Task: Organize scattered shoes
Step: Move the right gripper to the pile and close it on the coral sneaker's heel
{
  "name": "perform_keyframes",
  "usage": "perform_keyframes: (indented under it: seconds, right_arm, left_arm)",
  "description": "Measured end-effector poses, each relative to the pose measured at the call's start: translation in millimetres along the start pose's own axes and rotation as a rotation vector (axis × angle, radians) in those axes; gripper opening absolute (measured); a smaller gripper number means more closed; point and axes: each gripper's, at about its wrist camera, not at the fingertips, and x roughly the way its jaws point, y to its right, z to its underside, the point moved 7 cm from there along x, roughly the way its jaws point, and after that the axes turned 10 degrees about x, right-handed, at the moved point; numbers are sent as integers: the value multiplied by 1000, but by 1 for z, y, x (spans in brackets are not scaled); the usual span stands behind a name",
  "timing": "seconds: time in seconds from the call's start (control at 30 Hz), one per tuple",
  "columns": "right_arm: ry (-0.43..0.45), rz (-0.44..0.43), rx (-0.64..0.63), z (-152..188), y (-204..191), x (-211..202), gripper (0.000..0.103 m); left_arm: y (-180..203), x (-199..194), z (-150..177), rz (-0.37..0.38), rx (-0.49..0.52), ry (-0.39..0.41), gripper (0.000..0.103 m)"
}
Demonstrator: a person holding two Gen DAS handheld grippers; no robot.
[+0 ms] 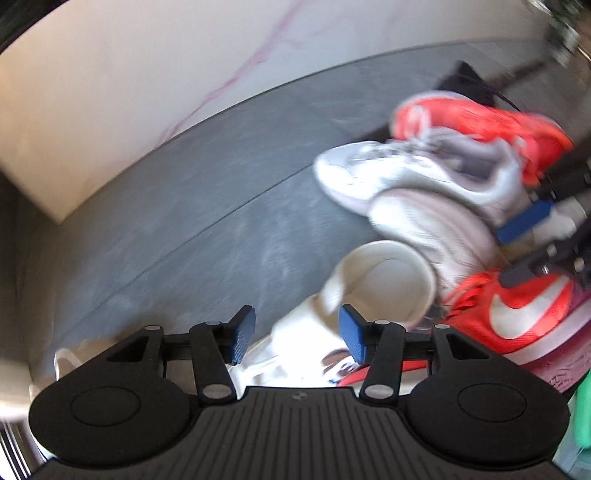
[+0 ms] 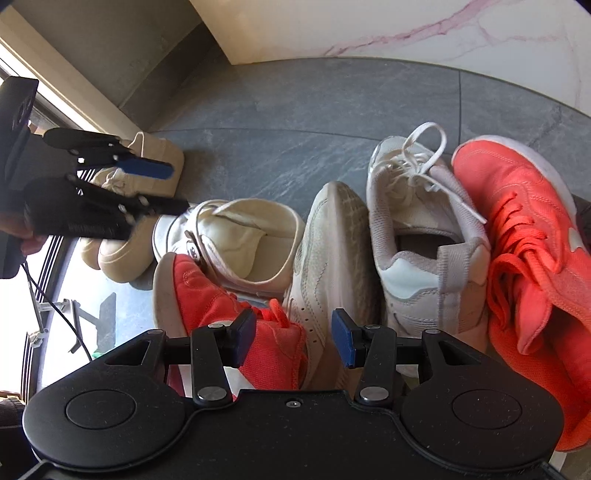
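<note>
While both tools (image 1: 297, 336) (image 2: 293, 338) gape empty, orange sneakers (image 2: 532, 236) flank grey shoes (image 2: 417, 236).

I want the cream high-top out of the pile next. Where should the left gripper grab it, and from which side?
Likely the cream high-top by its collar rim: the mouth gapes upward, so one jaw can drop inside and one outside. Come from above on the far side, over bare floor, since the orange sneaker lies against its near side and the overturned white sneaker crowds its heel end. The left gripper, jaws open, hangs beside it.

Bare grey floor (image 2: 295, 122) lies open up to the marble wall (image 2: 406, 26); nearer, the crowded shoes (image 2: 332, 251) leave no passage between them.
</note>
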Motion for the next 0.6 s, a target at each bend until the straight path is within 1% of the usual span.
perform_keyframes:
  seconds: [0.1,0.23,0.37,0.47,0.53,0.6]
  right_arm:
    - [20,1,6,-3,4,-8,44]
    - [53,22,-2,-6,11,-20,44]
    - [120,33,10,-12,20,-43,44]
    - [178,68,9,-18,30,-63,44]
    - [212,120,-14,-22,35,-74,44]
    - [250,192,-60,-18,40,-87,44]
  left_arm:
    - [10,6,-5,-1,29,-4,51]
    - [20,2,-8,35,4,26,51]
    - [30,0,-15,46,-4,48,51]
    - [39,-1,-24,48,4,55,51]
    - [44,-3,-29,54,10,59,51]
    - [51,-5,-34,63,21,60,51]
